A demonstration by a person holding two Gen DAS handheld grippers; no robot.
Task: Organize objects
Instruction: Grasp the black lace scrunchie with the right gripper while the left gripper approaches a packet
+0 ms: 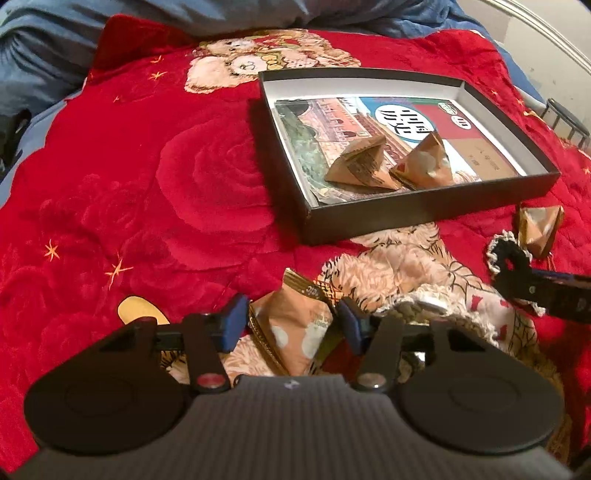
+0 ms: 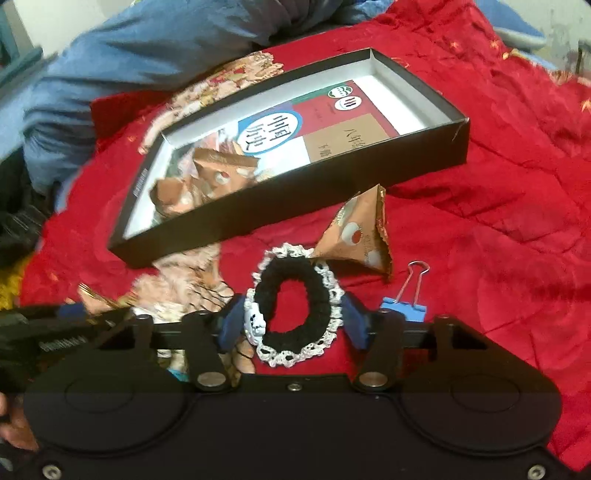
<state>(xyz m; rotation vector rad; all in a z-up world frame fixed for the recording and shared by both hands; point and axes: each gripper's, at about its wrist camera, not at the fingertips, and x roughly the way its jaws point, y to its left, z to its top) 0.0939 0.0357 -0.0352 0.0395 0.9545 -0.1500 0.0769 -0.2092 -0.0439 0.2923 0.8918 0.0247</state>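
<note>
A black shallow box (image 1: 417, 218) (image 2: 295, 206) lies on the red blanket and holds a book and two brown triangular snack packets (image 1: 364, 164). My left gripper (image 1: 291, 325) is shut on a third brown packet (image 1: 295, 332), low over the blanket in front of the box. My right gripper (image 2: 291, 321) is shut on a black hair scrunchie with white lace trim (image 2: 295, 306), also in the left wrist view (image 1: 508, 254). Another packet (image 2: 360, 232) (image 1: 539, 229) lies just beyond it, in front of the box.
A blue binder clip (image 2: 404, 308) lies on the blanket right of my right gripper. The red blanket (image 1: 147, 184) with teddy-bear prints covers the bed. Blue bedding (image 2: 110, 81) is bunched behind the box. A white bed rail (image 1: 554, 33) runs at far right.
</note>
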